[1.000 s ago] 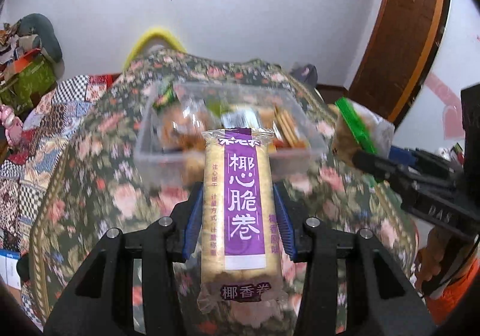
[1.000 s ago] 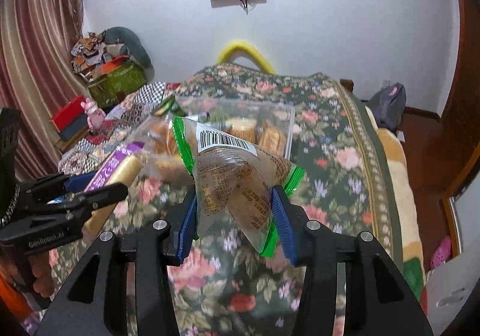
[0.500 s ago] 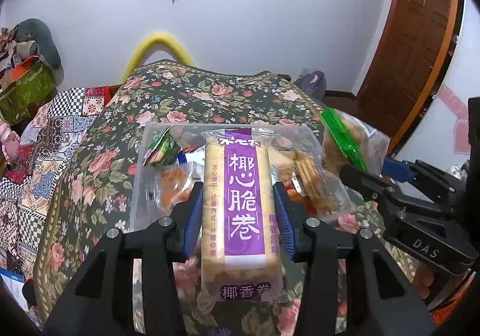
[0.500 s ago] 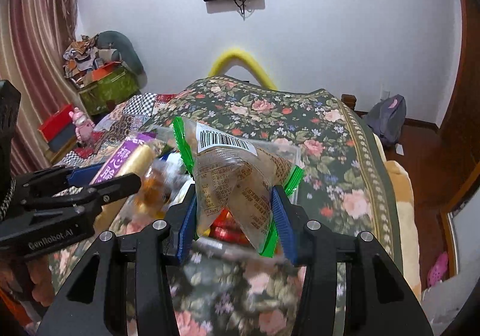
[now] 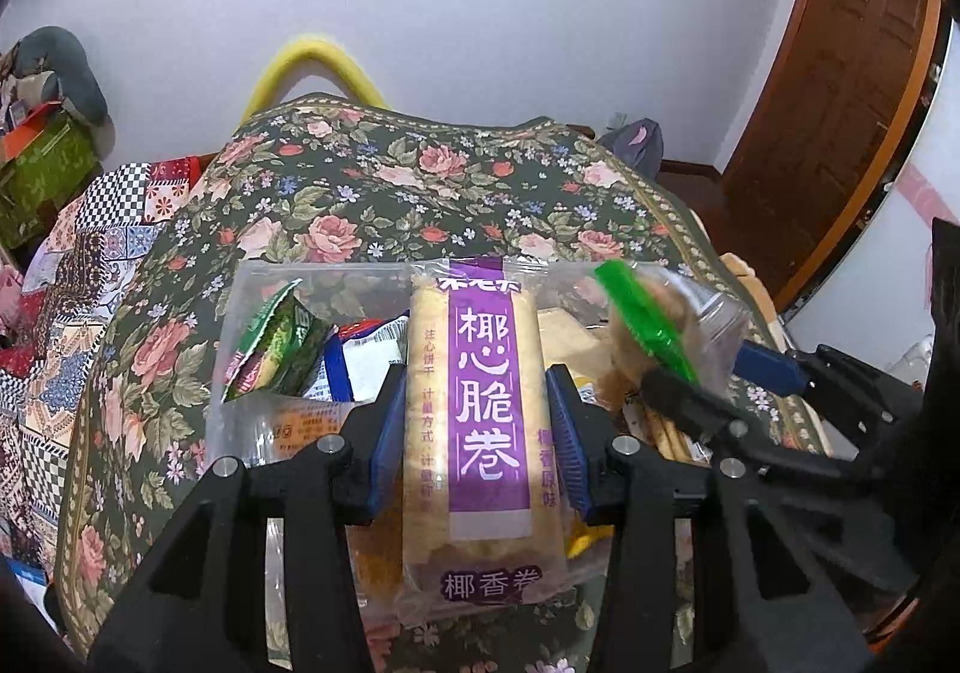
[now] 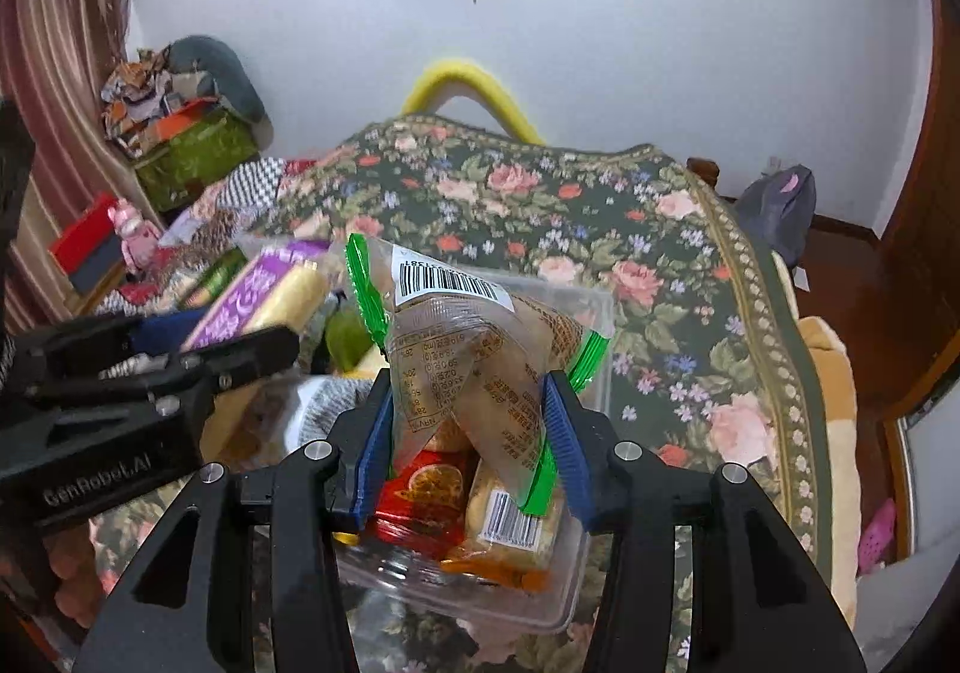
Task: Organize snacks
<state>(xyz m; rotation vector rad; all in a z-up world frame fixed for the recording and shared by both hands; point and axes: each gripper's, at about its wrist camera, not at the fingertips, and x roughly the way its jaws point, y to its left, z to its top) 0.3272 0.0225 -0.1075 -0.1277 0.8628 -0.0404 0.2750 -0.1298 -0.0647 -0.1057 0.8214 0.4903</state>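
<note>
A clear plastic box (image 5: 240,307) (image 6: 591,313) with several wrapped snacks stands on the floral bedspread. My left gripper (image 5: 477,421) is shut on a long purple-and-cream biscuit pack (image 5: 480,391) and holds it over the middle of the box; the pack also shows in the right wrist view (image 6: 264,295). My right gripper (image 6: 468,433) is shut on a clear snack bag with green edges (image 6: 474,361) above the box's right part. That bag shows blurred in the left wrist view (image 5: 654,325).
The bed's floral cover (image 5: 420,193) spreads beyond the box. A yellow curved tube (image 5: 312,66) stands at the far end. Boxes and clutter (image 6: 174,144) lie left of the bed. A wooden door (image 5: 840,102) and a dark bag (image 6: 780,205) are on the right.
Both grippers have moved forward and down with their packs, from short of the box to above it. The two grippers have drawn closer together.
</note>
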